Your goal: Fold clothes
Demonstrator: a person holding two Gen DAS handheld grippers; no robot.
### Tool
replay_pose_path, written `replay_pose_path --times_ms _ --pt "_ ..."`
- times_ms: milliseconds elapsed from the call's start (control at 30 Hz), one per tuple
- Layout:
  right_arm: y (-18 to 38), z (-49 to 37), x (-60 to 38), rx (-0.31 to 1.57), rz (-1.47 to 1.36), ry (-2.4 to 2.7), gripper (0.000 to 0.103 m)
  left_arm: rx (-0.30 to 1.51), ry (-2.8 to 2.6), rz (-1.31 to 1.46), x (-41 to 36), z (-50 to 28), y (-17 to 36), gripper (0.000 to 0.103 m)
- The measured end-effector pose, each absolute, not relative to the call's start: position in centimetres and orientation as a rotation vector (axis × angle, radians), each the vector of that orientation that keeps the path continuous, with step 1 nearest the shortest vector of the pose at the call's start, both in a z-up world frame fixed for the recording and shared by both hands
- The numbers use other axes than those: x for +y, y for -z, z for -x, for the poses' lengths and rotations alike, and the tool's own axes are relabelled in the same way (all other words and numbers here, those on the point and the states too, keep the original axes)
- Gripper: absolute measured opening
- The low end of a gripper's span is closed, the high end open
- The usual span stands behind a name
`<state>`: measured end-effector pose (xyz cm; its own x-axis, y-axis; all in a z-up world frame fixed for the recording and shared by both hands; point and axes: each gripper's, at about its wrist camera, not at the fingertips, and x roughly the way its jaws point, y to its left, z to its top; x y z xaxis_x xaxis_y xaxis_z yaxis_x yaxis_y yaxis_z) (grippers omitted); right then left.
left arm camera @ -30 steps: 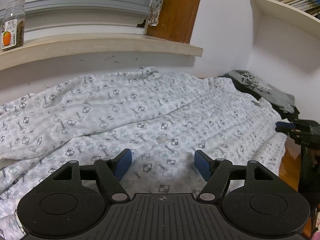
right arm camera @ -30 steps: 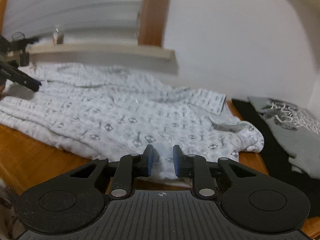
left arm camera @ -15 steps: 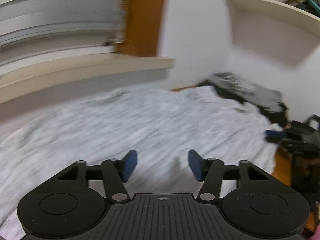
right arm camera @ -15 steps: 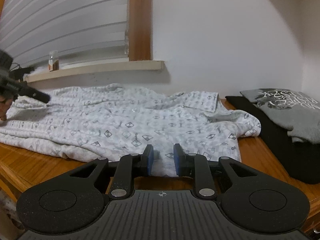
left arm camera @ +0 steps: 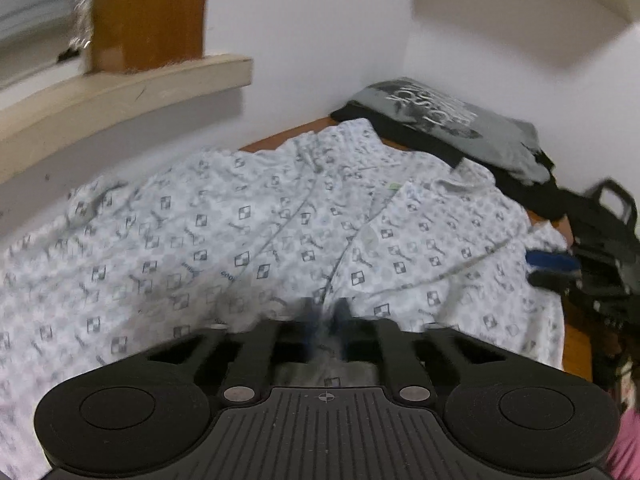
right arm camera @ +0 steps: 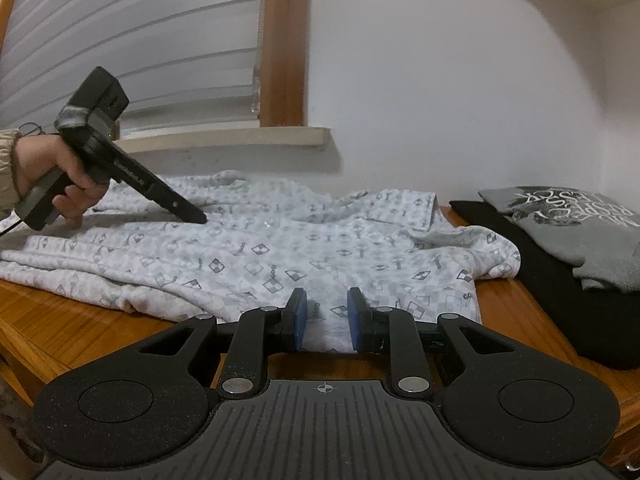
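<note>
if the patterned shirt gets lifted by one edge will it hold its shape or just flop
Probably flop: the patterned shirt lies wrinkled and bunched along its edge on the wooden table. It looks thin, so likely light. It may drag and unfold rather than slide as one piece.

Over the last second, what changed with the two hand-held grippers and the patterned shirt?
The left hand-held gripper swept across the patterned shirt toward the collar end and closed, apparently pinching fabric. The right hand-held gripper stayed at the shirt's near edge, jaws narrowly apart. The folded grey shirt is unmoved.
</note>
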<state>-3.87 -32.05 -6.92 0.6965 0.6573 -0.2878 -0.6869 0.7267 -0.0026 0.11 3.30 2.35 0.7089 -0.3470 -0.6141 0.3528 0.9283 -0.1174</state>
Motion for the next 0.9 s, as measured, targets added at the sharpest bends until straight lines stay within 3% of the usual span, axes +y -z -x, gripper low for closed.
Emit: replay_pose_path --times_ms 200,433,533,600,667,733,767,800,900 --pt "7.0 3.9 -32.2 0.271 0.112 -0.754 0.023 0.592 0.333 0.105 5.6 -0.4 -2.3 0.0" --pt "6.6 4.4 -32.1 0.247 0.194 -0.67 0.023 0.624 0.343 0.179 7.1 -0.1 -1.2 0.002" --pt "6.6 4.5 -32.5 0.252 0.178 -0.644 0.023 0.629 0.355 0.17 7.1 1.1 -1.7 0.018" --pt "6.7 4.6 -32.4 0.249 0.174 -0.637 0.023 0.643 0.384 0.159 6.8 1.7 -1.7 0.038" --pt "6.8 4.5 -32.5 0.252 0.162 -0.639 0.023 0.657 0.416 0.136 6.1 2.1 -1.7 0.041" --pt "6.8 4.2 -32.7 0.256 0.147 -0.645 0.024 0.662 0.419 0.089 5.3 2.3 -1.5 0.037" --pt "6.8 4.1 -32.8 0.259 0.139 -0.65 0.024 0.664 0.413 0.056 4.9 2.2 -1.4 0.007" --pt "6.8 4.0 -32.9 0.261 0.134 -0.654 0.024 0.666 0.408 0.023 4.4 2.2 -1.4 0.0" --pt "6.8 4.0 -32.6 0.263 0.147 -0.647 0.024 0.577 0.391 -0.002 4.6 3.0 -2.3 0.0"
